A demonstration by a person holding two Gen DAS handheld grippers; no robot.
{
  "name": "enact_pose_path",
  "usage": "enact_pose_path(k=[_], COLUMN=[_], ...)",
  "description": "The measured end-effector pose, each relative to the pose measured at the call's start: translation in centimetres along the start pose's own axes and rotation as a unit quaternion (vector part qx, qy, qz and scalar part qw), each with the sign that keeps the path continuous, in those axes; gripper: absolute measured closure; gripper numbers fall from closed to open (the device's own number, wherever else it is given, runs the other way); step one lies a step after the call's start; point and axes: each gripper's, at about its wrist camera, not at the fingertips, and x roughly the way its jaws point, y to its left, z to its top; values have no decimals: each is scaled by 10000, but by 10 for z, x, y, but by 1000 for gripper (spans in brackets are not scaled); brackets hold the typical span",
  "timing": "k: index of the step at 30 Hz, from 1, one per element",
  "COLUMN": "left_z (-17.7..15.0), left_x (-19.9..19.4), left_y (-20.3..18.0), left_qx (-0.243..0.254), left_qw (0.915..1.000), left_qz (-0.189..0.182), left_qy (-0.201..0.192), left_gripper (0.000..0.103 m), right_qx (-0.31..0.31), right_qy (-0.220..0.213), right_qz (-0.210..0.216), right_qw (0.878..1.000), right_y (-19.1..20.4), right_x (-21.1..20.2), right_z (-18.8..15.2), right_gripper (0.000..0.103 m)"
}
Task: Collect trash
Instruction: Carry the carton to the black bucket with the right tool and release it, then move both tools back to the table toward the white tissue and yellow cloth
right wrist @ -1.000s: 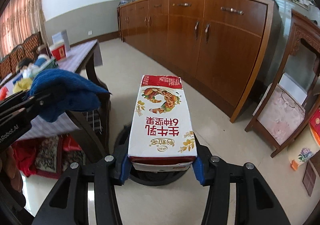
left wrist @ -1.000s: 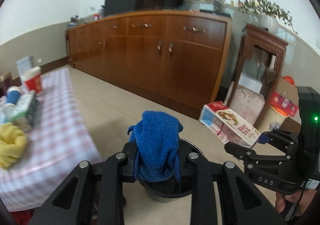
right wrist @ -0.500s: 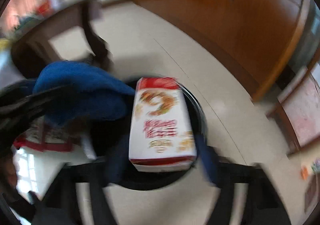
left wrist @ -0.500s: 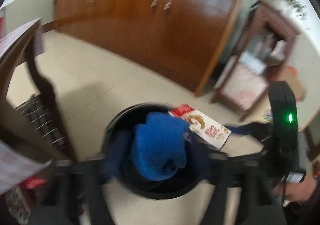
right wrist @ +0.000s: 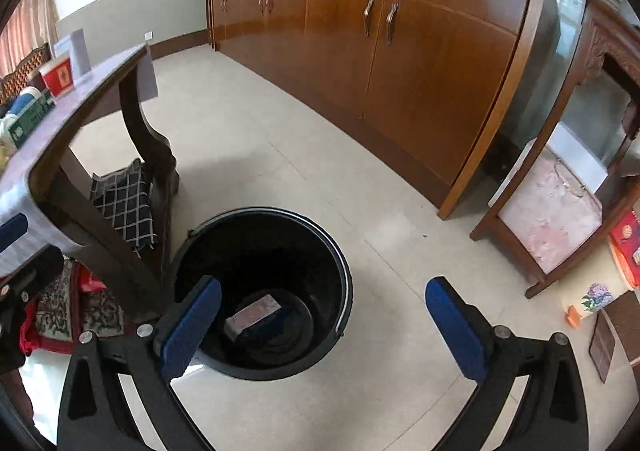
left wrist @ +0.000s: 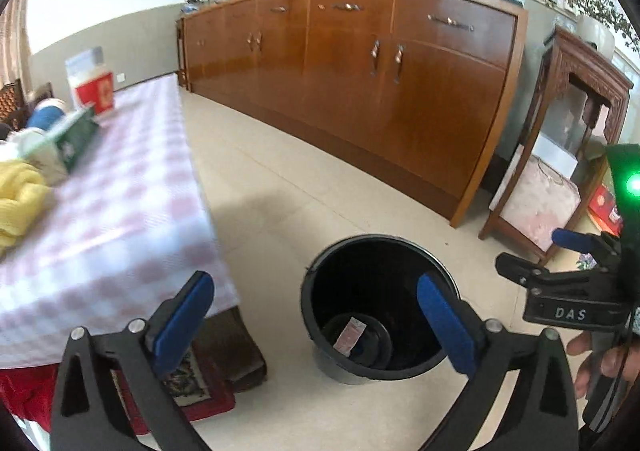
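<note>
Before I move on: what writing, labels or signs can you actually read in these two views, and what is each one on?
"DAS": white letters on the black body of the right gripper, left wrist view.
Carton in the black bin: its label is too small to read.
Red cup on the table: gold emblem, blurred.
Green box: white print, blurred.
Red box on the floor: unreadable.

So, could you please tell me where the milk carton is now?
The milk carton lies at the bottom of the black bin on the floor, beside the table, low-centre in both wrist views.
</note>
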Motion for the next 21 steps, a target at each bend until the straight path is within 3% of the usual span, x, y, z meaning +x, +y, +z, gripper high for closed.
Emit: enact_pose_path(k=[15, 21], left_z=[12, 9], left_x=[-63, -95], left_y=[55, 79], left_qx=[-217, -378], left_qw=[9966, 9933], left_qz=[446, 695], left_qy=[-654, -840], left_gripper=[1, 1], right_qx=[-5, -201], right_qy=[-636, -910], right_qz=[58, 363], right_qw=[9980, 9950], right_y=[32, 64], right_x=[-81, -111], right_z=[8, 11], right_gripper=[0, 0])
